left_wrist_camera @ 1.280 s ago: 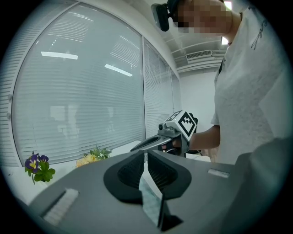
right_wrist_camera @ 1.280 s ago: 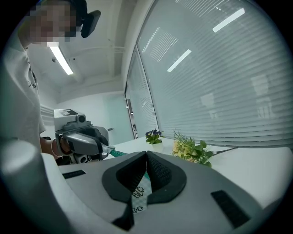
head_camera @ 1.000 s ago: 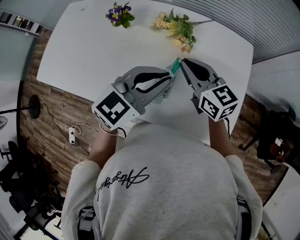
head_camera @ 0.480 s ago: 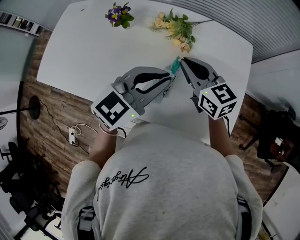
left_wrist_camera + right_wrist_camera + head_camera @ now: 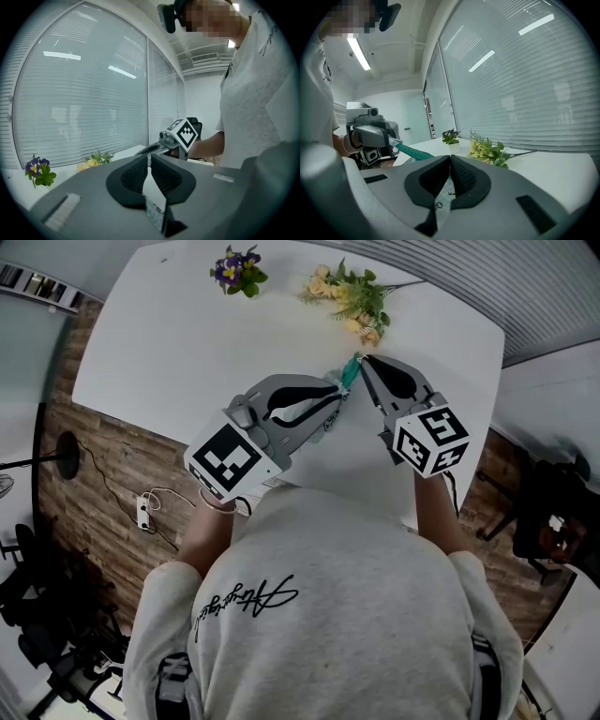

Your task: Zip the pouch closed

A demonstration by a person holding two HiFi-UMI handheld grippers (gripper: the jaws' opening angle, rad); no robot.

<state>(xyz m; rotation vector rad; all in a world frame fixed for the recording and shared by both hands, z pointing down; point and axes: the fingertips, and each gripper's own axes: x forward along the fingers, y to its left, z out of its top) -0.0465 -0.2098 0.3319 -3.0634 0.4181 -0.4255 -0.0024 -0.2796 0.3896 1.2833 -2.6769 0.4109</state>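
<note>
Head view: pouch (image 5: 350, 374) over the white worktop (image 5: 169, 343), near the yellow flowers (image 5: 356, 304), stretched between left tongs (image 5: 337, 395) and right tongs (image 5: 366, 364).
Left gripper view: left tongs clamped on the pouch's thin printed film.
Right gripper view: right tongs clamped likewise; ribbed teal zip strip (image 5: 415, 151).
Judged light, limp and slippery; grip at the zip ends.

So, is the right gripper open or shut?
Shut: the right gripper pinches the pouch, its jaws pressed together on the clear printed edge.
</note>
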